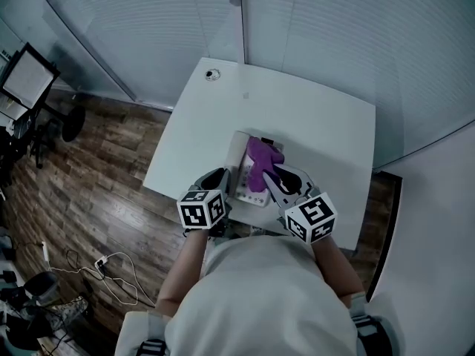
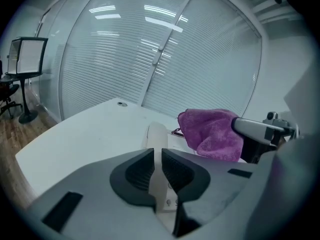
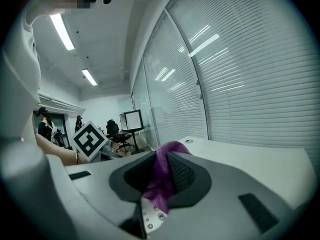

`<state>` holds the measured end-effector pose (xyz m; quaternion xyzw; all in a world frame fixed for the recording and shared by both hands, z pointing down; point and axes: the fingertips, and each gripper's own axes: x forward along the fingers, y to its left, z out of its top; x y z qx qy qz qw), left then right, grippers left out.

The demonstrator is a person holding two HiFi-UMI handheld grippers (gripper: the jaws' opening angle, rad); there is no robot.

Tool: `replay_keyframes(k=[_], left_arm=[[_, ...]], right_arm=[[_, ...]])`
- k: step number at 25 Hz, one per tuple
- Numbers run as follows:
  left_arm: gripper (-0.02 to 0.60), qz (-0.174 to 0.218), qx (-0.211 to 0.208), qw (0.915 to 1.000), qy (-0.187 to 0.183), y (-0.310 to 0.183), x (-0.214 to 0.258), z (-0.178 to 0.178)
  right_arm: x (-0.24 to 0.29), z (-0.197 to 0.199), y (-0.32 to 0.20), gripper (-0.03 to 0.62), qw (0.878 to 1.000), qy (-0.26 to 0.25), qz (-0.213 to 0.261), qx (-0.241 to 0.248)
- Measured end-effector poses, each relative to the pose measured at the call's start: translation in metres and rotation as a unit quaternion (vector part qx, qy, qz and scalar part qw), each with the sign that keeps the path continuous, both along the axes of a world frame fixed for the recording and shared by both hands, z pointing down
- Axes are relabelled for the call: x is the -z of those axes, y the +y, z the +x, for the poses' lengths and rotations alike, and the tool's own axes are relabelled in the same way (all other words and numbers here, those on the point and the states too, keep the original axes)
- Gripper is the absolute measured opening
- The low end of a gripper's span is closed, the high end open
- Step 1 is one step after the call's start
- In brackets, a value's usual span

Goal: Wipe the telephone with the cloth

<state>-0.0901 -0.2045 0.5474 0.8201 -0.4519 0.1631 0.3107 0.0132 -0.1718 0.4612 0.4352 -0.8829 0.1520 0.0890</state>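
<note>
Cloth (image 1: 261, 156) pinched in right hand-held gripper (image 3: 161, 159) over telephone (image 1: 243, 173); left hand-held gripper (image 2: 156, 166) clenched alongside.

Grey grippers (image 2: 157, 156) (image 3: 161, 159), marker cubes (image 1: 202, 208), white top (image 1: 267, 302)

A white worktop (image 1: 312, 117) fills the middle of the head view, with a small round cable hole (image 1: 214, 73) near its far corner at 11 o'clock. Pale blinds (image 1: 334, 28) run behind it from 10 to 2 o'clock. Wooden floor (image 1: 96, 176) lies at 9 o'clock, bearing a screen on a stand (image 1: 28, 76) at 10 o'clock and white cables (image 1: 104, 265) at 8 o'clock
</note>
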Motion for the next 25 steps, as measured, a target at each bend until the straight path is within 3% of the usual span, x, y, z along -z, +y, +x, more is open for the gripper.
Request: replay_keyframes(k=[2,5,9,14,23,25], left_arm=[[0.029,0.001,-0.015,0.9999,-0.008,-0.004,-0.002,0.008],[0.159,-0.003,-0.039,0.999,-0.018,-0.011,-0.006,0.022],[0.242,0.0,-0.055,0.9965,-0.064,-0.021,-0.016,0.03],[0.253,-0.001,-0.061,0.993,-0.101,-0.033,-0.027,0.034],[0.252,-0.007,-0.063,0.9896,-0.129,-0.042,-0.042,0.034],[0.227,-0.007,-0.063,0.99,-0.126,-0.042,-0.042,0.036]], right_arm=[[0.0,0.007,-0.002,0.081,1.0,-0.001,0.0,-0.008],[-0.001,0.016,-0.005,0.081,1.0,-0.002,-0.001,-0.018],[-0.002,0.022,-0.007,0.081,1.0,-0.004,-0.001,-0.023],[-0.003,0.026,-0.011,0.081,1.0,-0.006,-0.004,-0.026],[-0.003,0.031,-0.016,0.081,0.999,-0.01,0.001,-0.037],[-0.003,0.032,-0.017,0.081,0.999,-0.01,0.003,-0.038]])
